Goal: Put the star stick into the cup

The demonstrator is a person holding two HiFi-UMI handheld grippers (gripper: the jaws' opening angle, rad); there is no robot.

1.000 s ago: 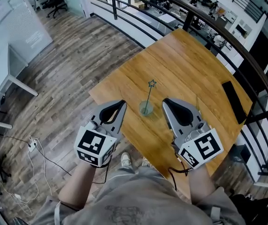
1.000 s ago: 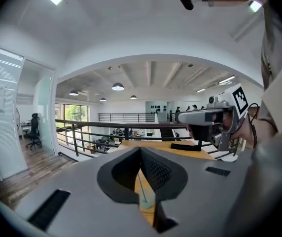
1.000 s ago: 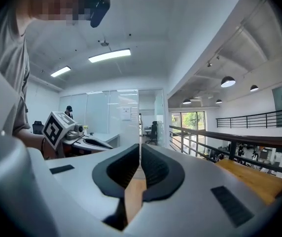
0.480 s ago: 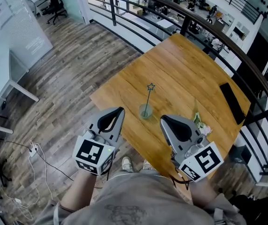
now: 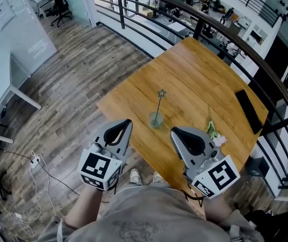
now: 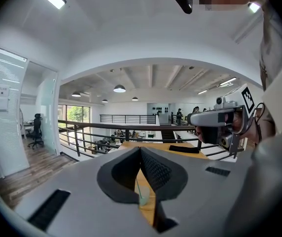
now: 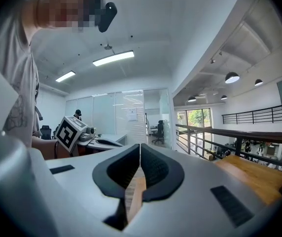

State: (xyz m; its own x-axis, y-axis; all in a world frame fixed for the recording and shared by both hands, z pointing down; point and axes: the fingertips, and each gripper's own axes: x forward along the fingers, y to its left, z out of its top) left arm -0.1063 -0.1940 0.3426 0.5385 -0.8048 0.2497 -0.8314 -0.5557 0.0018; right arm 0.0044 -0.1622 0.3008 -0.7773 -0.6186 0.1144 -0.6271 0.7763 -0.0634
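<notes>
A thin star stick (image 5: 159, 104) stands in a small clear cup (image 5: 156, 119) on the wooden table (image 5: 199, 79), leaning slightly, its star at the top. The cup (image 6: 142, 198) also shows through the gap below the left jaws in the left gripper view. My left gripper (image 5: 129, 121) hovers just off the table's near left edge, shut with nothing in it. My right gripper (image 5: 172, 130) is over the table's near edge, right of the cup, shut and empty. Both are apart from the cup.
A small flower sprig (image 5: 213, 133) lies on the table just right of the right gripper. A black flat device (image 5: 248, 111) rests near the table's right edge. A dark railing (image 5: 224, 32) runs behind the table. Wooden floor (image 5: 73, 79) spreads to the left, with cables (image 5: 38, 158) on it.
Both grippers have drawn back toward me, away from the cup. The flower sprig, hidden behind the right gripper before, now shows. The stick and cup have not moved.
</notes>
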